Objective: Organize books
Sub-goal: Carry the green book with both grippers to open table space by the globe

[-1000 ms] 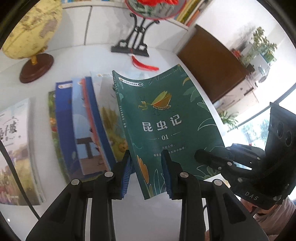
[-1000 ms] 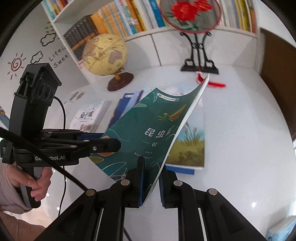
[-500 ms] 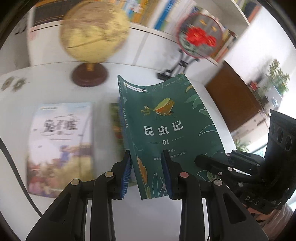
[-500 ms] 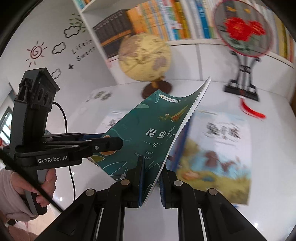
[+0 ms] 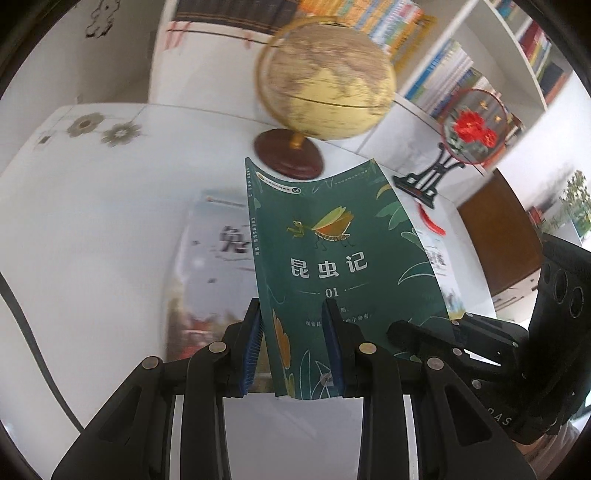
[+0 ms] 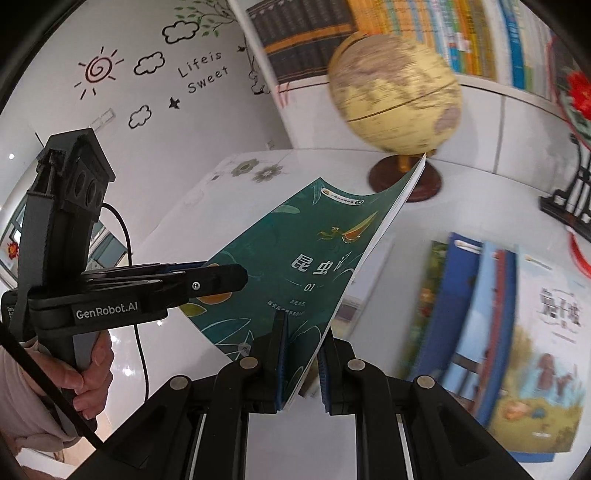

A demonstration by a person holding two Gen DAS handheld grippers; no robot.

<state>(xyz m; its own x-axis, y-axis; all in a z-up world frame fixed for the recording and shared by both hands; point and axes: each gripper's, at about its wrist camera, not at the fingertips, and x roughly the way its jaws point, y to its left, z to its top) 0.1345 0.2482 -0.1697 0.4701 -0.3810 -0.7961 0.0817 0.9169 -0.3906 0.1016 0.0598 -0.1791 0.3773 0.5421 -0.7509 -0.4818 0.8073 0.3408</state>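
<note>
A thin green book (image 5: pixel 332 254) with an insect on its cover is held in the air above the white table, its far edge curling. My left gripper (image 5: pixel 291 343) is shut on its near left corner by the spine. My right gripper (image 6: pixel 301 350) is shut on its near right edge; the book (image 6: pixel 295 269) shows tilted there. A fanned pile of books (image 6: pixel 491 317) lies on the table at the right in the right wrist view. Another book (image 5: pixel 210 251) lies under the green one in the left wrist view.
A yellow globe (image 5: pixel 328 88) on a brown base stands at the back of the white table (image 5: pixel 92 229). A round red-flower fan on a black stand (image 5: pixel 458 147) is at the back right. Bookshelves (image 6: pixel 406 29) fill the wall. A brown cabinet (image 5: pixel 498 236) is at the right.
Both grippers have swung left with the green book held between them. The globe has come to the centre of view; the fanned pile has slid to the right.
</note>
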